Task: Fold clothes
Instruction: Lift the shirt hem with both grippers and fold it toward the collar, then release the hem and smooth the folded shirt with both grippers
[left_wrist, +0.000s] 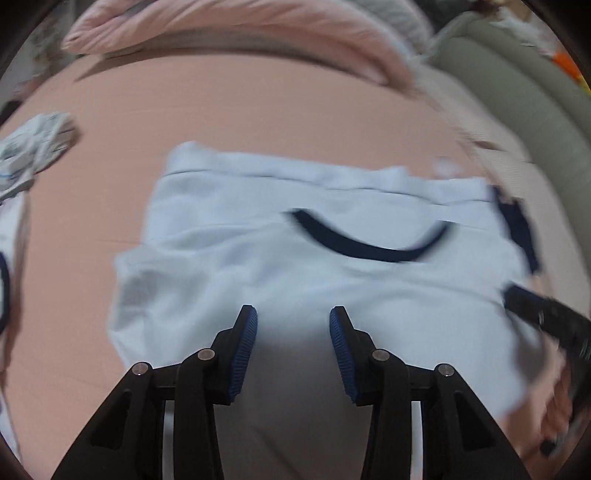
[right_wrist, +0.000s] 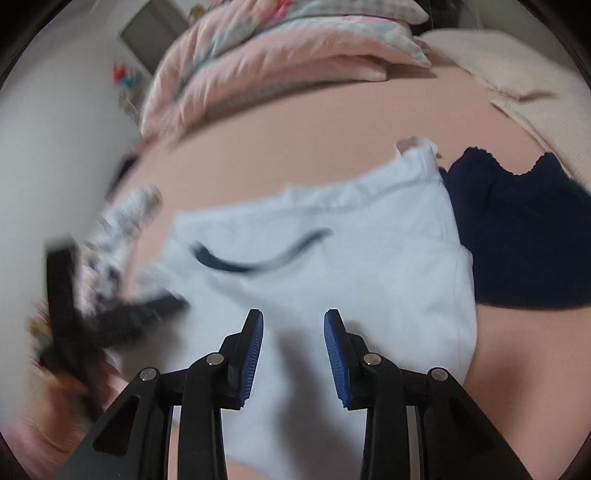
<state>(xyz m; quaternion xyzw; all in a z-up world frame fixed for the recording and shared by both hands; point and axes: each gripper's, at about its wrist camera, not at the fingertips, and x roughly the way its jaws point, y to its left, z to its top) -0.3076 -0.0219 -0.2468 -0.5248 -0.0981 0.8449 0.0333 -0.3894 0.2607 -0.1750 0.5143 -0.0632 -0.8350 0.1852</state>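
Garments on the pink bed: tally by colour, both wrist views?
White with navy neckline: 1, the shirt under both open grippers
Navy: 1, the dark garment beside it
White patterned: 1, crumpled piece
A white item at the left view's edge is too cropped to count.
Total: 3

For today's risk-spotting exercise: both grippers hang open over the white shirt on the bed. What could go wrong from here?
1. The white shirt lies against a navy garment; the right gripper might catch both.
2. The shirt is already wrinkled near the left gripper, so a fold might trap creases.
3. Both views are motion-blurred, so a fast pinch could miss the edge.
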